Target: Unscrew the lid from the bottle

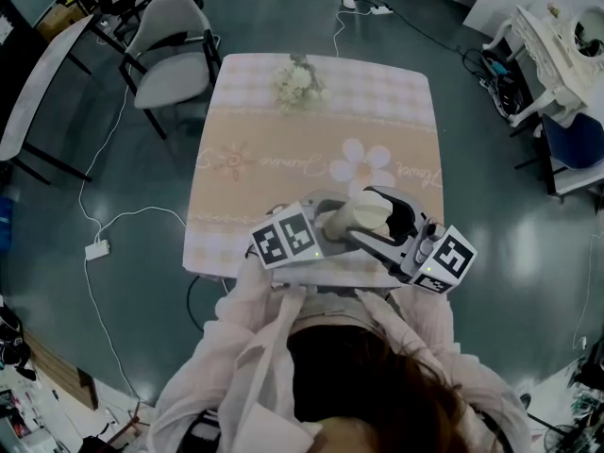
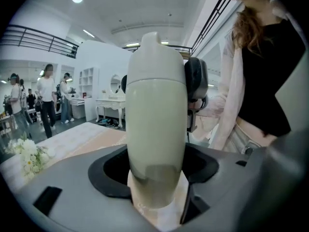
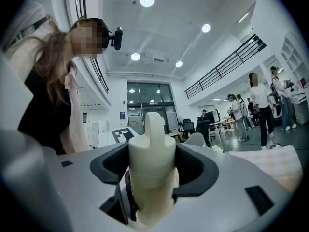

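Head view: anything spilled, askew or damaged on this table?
Nothing stands out. The cream bottle, lid seated, is held between the left gripper and right gripper over the table's near edge; the flowers sit at its far edge.

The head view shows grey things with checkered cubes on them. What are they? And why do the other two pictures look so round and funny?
Those are grabbing tools, not a robot. A person holds one in each hand, and the cubes are part of the tools. The head view comes from a camera on the person's head, looking down at a table with a small bunch of flowers on it. The other two pictures come from wide cameras riding on each tool, so everything looks bent. The left gripper squeezes the body of a cream bottle between its fingers. The right gripper clamps the lid at the bottle's top.
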